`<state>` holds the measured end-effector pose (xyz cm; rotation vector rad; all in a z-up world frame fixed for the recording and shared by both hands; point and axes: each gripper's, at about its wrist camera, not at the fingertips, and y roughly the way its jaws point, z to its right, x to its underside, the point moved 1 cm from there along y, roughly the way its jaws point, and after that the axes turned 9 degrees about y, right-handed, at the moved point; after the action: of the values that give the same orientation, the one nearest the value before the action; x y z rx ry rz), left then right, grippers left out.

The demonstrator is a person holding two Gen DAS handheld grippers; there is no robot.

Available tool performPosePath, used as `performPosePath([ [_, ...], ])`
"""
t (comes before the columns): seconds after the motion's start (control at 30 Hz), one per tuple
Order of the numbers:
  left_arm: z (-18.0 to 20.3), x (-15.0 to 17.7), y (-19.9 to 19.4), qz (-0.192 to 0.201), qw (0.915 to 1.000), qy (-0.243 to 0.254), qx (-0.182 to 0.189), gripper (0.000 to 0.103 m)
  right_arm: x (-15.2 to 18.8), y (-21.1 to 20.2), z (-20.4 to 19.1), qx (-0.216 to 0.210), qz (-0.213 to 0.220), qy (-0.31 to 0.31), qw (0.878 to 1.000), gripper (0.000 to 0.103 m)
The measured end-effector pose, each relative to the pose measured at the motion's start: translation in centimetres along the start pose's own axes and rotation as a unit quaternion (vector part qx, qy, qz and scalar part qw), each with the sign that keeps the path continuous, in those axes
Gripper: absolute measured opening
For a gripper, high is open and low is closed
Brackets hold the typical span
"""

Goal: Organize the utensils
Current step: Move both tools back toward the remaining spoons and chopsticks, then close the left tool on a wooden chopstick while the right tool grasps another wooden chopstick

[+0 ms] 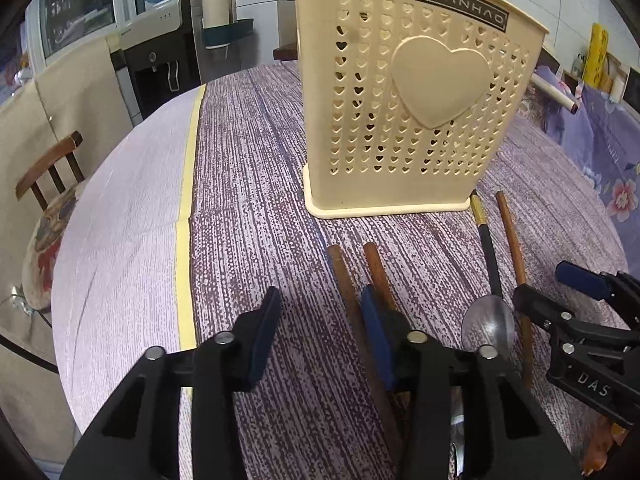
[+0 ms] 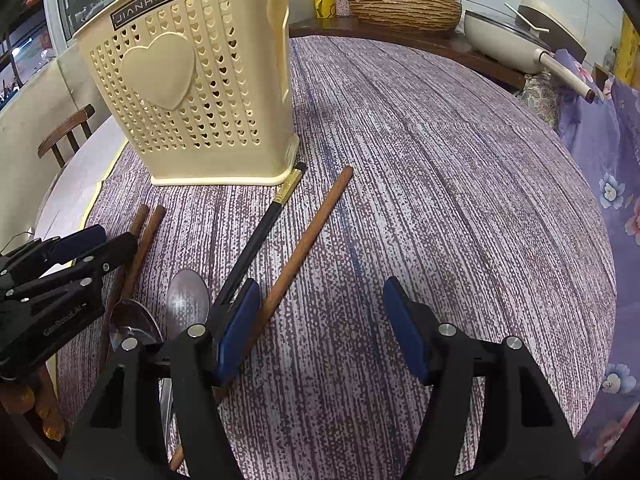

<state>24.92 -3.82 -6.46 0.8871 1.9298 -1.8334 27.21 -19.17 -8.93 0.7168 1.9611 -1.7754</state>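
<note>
A cream perforated utensil holder with a heart on its front stands upright on the purple mottled tablecloth. In front of it lie two brown chopsticks, a black chopstick with a gold band, another brown chopstick and two metal spoons. My left gripper is open low over the cloth, with one brown chopstick just inside its right pad and untouched by the other pad. My right gripper is open, the single brown chopstick running past its left pad.
A strip of yellow tape runs along the cloth's left side near the round table edge. A wooden chair and a water dispenser stand beyond. A cream pan, a woven basket and floral cloth sit at the far right.
</note>
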Motion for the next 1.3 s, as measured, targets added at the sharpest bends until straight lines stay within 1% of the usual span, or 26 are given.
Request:
performPosePath([
  [0.17,-0.9,0.4,-0.3,-0.001,1.0,0.003,-0.003,0.019,-0.7,0.3,1.2,0.008,0.001,0.012,1.0,0.064],
  [0.27,-1.6,0.5,-0.4,-0.004,1.0,-0.005,0.0,0.012,-1.4,0.5,1.8,0.006,0.002,0.027,1.0,0.058],
  [0.33,-1.9,0.4,-0.3,-0.006,0.9999,-0.008,0.002,0.012,-2.0,0.8,2.0,0.0,0.0,0.036,0.999,0.049],
  [0.47,-1.1,0.3,-0.3,-0.006,1.0,0.0,0.0,0.011,-3.1,1.6,1.8,-0.002,-0.004,0.044,0.999,0.042],
  [0.57,-0.6,0.4,-0.4,-0.006,1.0,0.005,-0.002,0.011,-3.8,2.2,1.5,0.001,-0.005,0.047,0.999,0.033],
  [0.63,-0.5,0.4,-0.4,-0.006,1.0,0.006,-0.003,0.011,-4.2,2.5,1.5,-0.002,-0.007,0.059,0.998,0.021],
  [0.73,-0.3,0.5,-0.5,-0.006,1.0,0.003,-0.001,0.011,-4.8,3.0,1.7,-0.008,-0.006,0.08,0.997,0.013],
  [0.8,-0.2,0.5,-0.5,-0.003,1.0,0.005,-0.005,0.011,-5.0,3.1,1.7,-0.012,-0.006,0.088,0.996,0.012],
  [0.87,-0.1,0.6,-0.5,-0.001,1.0,0.004,-0.005,0.011,-5.3,3.3,2.1,-0.025,-0.007,0.105,0.994,0.011],
  [0.97,-0.3,0.5,-0.5,0.0,1.0,0.0,0.002,0.011,-5.6,3.6,3.2,-0.053,-0.013,0.144,0.988,0.01],
  [1.07,-0.8,0.3,-0.3,-0.002,0.9999,-0.011,0.012,0.01,-5.8,3.8,4.0,-0.071,-0.017,0.17,0.983,0.009],
  [1.17,-1.2,0.0,-0.1,-0.003,0.9997,-0.019,0.018,0.01,-5.7,3.8,4.4,-0.083,-0.016,0.187,0.979,0.009],
  [1.27,-1.6,-0.3,0.1,-0.005,0.9994,-0.025,0.026,0.01,-5.8,3.9,4.9,-0.083,-0.015,0.192,0.978,0.009],
  [1.3,-1.8,-0.3,0.1,-0.005,0.9992,-0.028,0.029,0.009,-5.9,3.8,5.3,-0.086,-0.012,0.2,0.976,0.009],
])
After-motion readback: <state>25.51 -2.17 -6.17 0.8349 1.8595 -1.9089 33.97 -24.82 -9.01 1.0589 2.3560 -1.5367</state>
